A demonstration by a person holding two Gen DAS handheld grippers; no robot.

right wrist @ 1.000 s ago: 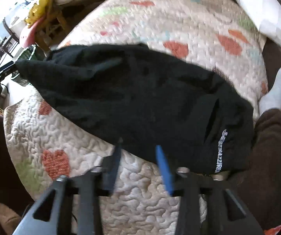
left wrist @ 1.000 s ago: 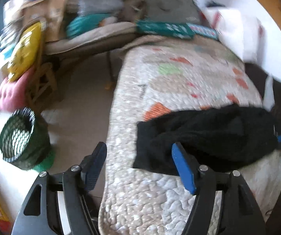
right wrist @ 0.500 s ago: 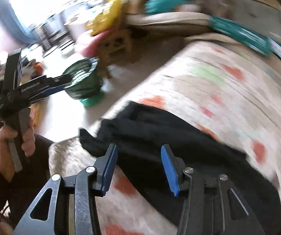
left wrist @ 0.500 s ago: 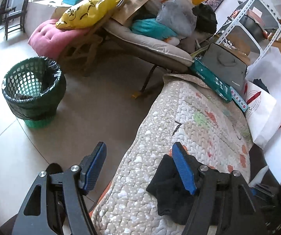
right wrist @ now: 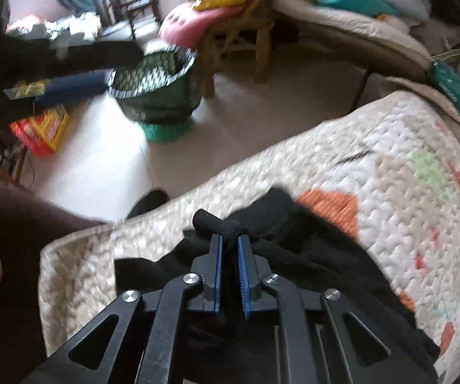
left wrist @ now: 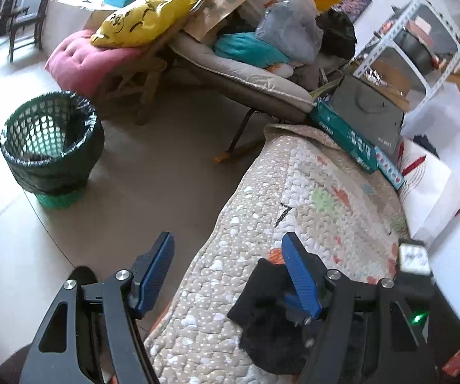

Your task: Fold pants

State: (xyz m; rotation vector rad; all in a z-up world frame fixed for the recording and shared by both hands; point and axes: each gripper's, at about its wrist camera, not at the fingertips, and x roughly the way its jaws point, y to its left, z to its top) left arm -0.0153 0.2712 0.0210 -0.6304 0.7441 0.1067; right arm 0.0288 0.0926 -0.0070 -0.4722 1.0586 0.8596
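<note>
The black pants [right wrist: 310, 256] lie bunched on the quilted bed cover [right wrist: 390, 166]. My right gripper [right wrist: 229, 240] is shut on a fold of the pants' edge near the cover's front corner; a roll of black cloth sticks out past its blue pads. In the left wrist view the pants [left wrist: 262, 313] show as a dark heap at the lower right on the quilt [left wrist: 262, 224]. My left gripper [left wrist: 230, 249] is open and empty, held above the bed's near edge, left of the pants.
A green mesh waste bin [left wrist: 50, 147] stands on the tiled floor left of the bed. A lounge chair [left wrist: 246, 73] piled with cushions and bags is behind. Boxes [left wrist: 345, 131] lie at the quilt's far end. A white pillow [left wrist: 431, 198] lies at right.
My right gripper has closed on the pants' edge after moving over the cloth toward the bed's corner. My left gripper swung left off the pants and stays open.
</note>
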